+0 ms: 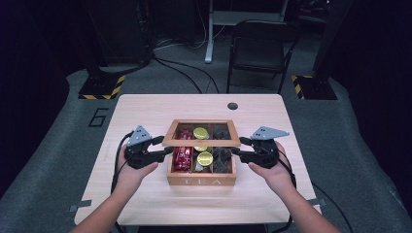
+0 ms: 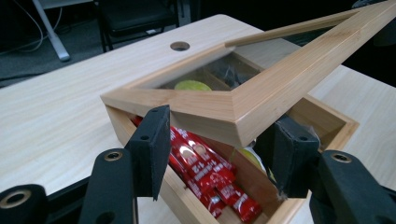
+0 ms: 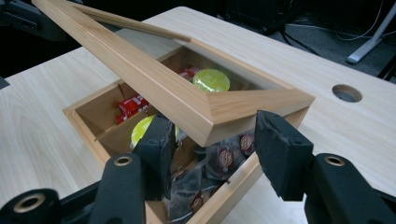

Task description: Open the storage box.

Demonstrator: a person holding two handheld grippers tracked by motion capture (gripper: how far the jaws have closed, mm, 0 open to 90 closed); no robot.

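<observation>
A wooden tea box [image 1: 201, 180] marked TEA stands in the middle of the table. Its glass-paned lid [image 1: 201, 141] is tilted up at the front, with the back edge still on the box. My left gripper [image 1: 165, 146] is shut on the lid's front left corner [image 2: 219, 112], and my right gripper [image 1: 238, 146] is shut on the front right corner [image 3: 261, 105]. Under the raised lid lie red packets [image 2: 205, 170], yellow-green round pods [image 3: 211, 79] and dark sachets [image 3: 224, 158] in separate compartments.
The light wooden table [image 1: 145, 111] has a cable hole [image 1: 232, 106] near its far edge. A black chair [image 1: 257, 43] and a desk leg [image 1: 209, 34] stand on the floor beyond. Bare tabletop lies on both sides of the box.
</observation>
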